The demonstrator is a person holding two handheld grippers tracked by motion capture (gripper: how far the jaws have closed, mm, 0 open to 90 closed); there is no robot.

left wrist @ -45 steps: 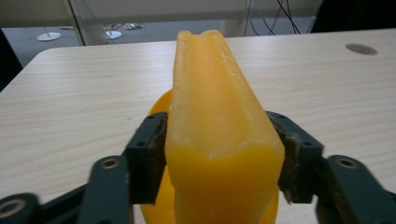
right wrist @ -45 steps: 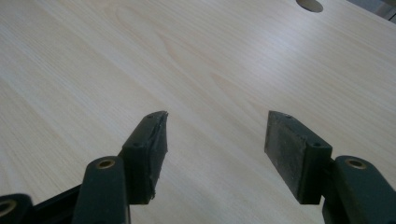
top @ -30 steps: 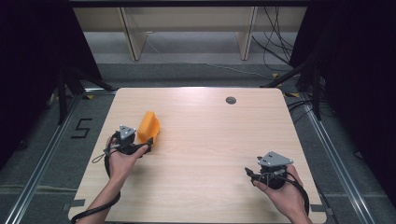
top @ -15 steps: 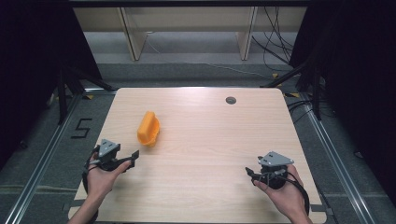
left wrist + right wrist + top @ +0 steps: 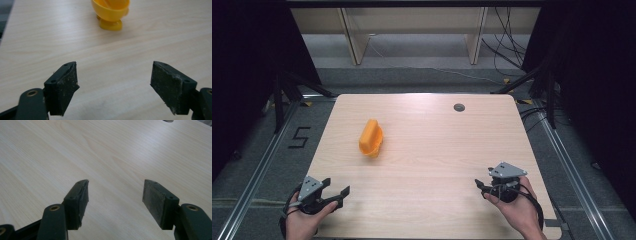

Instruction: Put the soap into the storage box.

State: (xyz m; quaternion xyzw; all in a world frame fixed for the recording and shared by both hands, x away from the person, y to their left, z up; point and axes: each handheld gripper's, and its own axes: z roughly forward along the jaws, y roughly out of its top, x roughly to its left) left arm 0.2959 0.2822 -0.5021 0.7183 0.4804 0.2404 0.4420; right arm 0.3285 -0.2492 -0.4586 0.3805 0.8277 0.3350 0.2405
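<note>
In the high view the person's left hand comes in at the bottom left corner of the table, wrapped round the left gripper, which lies low over the near left edge and points to the right and a little forward; its jaws stand well apart with nothing between them, and the left gripper view confirms it, both black pads wide of each other over bare wood. The hand is cut off by the lower edge of the high view, so little of the forearm shows.

Further along, ahead of that gripper and well apart from it, an orange plastic object rests on the left half of the table; its exact form is hard to make out from above, though the left gripper view shows it as a yellow-orange bowl-like shape on a short foot, cropped by the top of that view, lying beyond the open jaws and slightly left of the middle between them.

Toward the far edge, right of centre, a small dark round grommet sits in the tabletop. At the near right the right hand holds the right gripper, its grey three-cornered plate on top, pointing left; from above its jaws are too small to read, but the right gripper view shows them parted over empty wood grain; the orange plastic object is far off to its left.
</note>
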